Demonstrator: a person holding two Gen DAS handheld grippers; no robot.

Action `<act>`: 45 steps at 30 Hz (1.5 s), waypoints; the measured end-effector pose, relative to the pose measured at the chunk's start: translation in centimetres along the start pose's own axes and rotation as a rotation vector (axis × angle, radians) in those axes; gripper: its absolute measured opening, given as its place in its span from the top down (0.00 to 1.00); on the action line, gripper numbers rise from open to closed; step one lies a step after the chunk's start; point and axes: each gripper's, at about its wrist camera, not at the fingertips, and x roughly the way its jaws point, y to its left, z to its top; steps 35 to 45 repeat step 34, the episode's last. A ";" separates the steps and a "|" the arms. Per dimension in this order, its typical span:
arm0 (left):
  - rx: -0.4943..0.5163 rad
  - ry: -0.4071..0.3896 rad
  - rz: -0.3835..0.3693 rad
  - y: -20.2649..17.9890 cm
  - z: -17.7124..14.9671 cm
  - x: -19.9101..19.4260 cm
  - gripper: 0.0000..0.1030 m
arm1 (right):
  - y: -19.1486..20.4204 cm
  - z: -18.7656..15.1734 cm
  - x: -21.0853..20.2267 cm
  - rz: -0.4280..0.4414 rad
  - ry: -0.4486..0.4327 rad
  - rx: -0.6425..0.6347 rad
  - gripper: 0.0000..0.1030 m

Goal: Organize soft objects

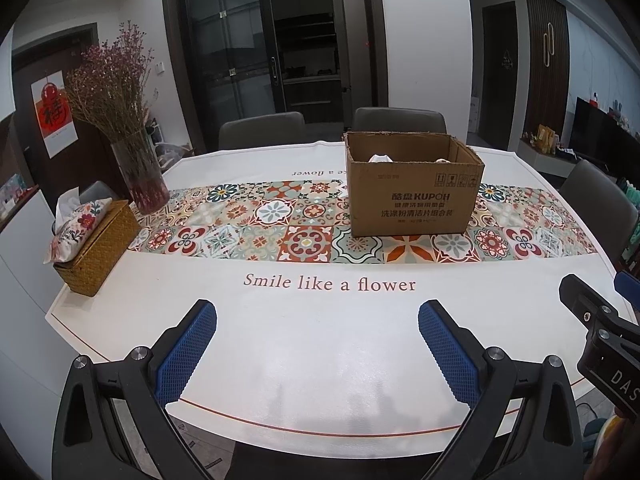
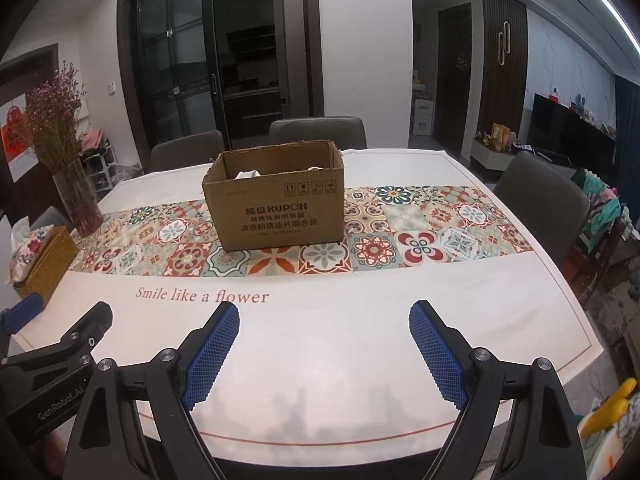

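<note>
Left gripper [image 1: 317,322]: jaws apart, empty. Right gripper [image 2: 324,322]: same. Cardboard box [image 2: 276,210] mid-table, pale soft items [image 2: 248,174] inside. Step: apparently start or finish; next likely reach into box.

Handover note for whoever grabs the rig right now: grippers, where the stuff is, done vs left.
Left gripper: open, empty, hovering over the near edge of the table.
Right gripper: open, empty, beside the left one.
Cardboard box: upright and open-topped on the patterned runner, mid-table. Pale items just show above its rim; what they are cannot be told.
Done: no loose soft objects are seen on the tabletop.
Left: check the box contents; both views show only the tops.
</note>
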 end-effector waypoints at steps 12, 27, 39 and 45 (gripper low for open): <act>0.010 0.008 -0.008 0.0 0.0 0.1 0.00 | 0.0 0.1 0.0 0.003 0.000 0.004 0.15; 0.023 0.033 -0.004 -0.3 -0.1 0.5 0.00 | -0.1 0.1 0.1 0.005 0.003 0.005 0.15; 0.023 0.033 0.000 -0.4 -0.1 0.6 0.00 | -0.1 0.1 0.1 0.005 0.003 0.005 0.15; 0.023 0.033 0.000 -0.4 -0.1 0.6 0.00 | -0.1 0.1 0.1 0.005 0.003 0.005 0.15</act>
